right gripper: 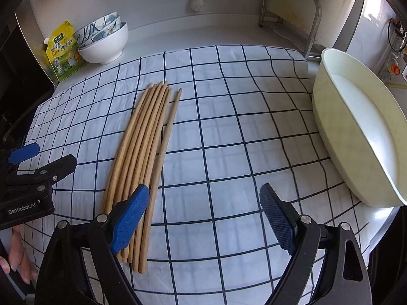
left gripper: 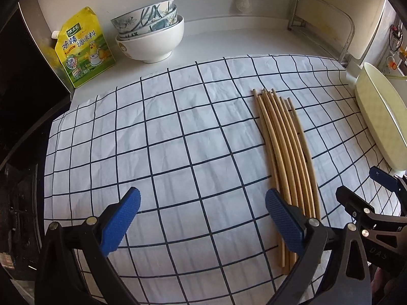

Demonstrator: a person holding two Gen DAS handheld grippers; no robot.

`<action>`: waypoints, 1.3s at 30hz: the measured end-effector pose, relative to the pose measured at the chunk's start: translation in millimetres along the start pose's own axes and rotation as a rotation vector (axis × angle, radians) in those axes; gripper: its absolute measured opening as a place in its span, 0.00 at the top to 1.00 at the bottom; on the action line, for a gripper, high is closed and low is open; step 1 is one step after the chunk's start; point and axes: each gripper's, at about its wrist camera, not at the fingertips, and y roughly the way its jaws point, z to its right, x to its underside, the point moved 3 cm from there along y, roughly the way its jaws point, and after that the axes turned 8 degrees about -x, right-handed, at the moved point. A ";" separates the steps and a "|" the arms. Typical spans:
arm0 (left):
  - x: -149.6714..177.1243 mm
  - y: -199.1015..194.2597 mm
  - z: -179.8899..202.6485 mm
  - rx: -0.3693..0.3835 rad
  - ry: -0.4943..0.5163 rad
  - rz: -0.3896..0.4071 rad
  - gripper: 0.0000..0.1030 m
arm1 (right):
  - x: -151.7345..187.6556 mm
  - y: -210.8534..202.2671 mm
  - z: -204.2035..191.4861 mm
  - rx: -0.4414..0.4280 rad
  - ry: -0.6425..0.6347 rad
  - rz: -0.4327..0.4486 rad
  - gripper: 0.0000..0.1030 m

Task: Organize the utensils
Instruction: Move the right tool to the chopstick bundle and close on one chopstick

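The chopsticks [right gripper: 146, 150] are seen gathered side by side in a neat bundle on the checked cloth [left gripper: 178, 139], one stick lying slightly askew at the bundle's right edge; the sorting is judged largely done, though a final home for them is not shown. The left gripper [left gripper: 203, 218] is held wide open with nothing between its pads, the bundle lying just outside its right finger. The right gripper [right gripper: 206, 216] is likewise spread wide and empty, its left finger over the bundle's near ends. A cream basin [right gripper: 356, 127] is set at the cloth's right edge, stacked bowls [left gripper: 152, 33] and a seasoning pouch [left gripper: 81, 48] at the back left, well apart; nothing is seen blocking the approach.
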 end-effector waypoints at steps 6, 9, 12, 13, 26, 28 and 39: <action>1.9 10.6 -1.8 0.007 0.014 -0.002 0.06 | 3.1 18.1 -4.3 0.044 0.014 -0.025 0.18; 2.9 12.8 -0.1 0.024 0.020 0.001 0.06 | 4.9 22.3 -3.7 0.050 0.027 -0.028 0.18; 3.6 12.8 3.4 0.048 0.028 0.007 0.06 | 5.3 23.0 -5.1 0.059 0.025 -0.018 0.18; 3.5 13.3 4.6 0.051 0.031 0.006 0.06 | 5.2 23.1 -5.9 0.060 0.022 -0.017 0.18; 4.8 23.3 18.9 0.069 0.038 -0.021 0.06 | 7.9 19.1 11.1 0.106 0.041 -0.021 0.18; 5.6 25.0 22.7 0.068 0.049 -0.025 0.06 | 8.7 18.7 14.6 0.116 0.047 -0.020 0.18; 4.6 28.5 40.1 0.056 0.079 -0.029 0.06 | 9.5 17.0 19.0 0.113 0.054 -0.010 0.18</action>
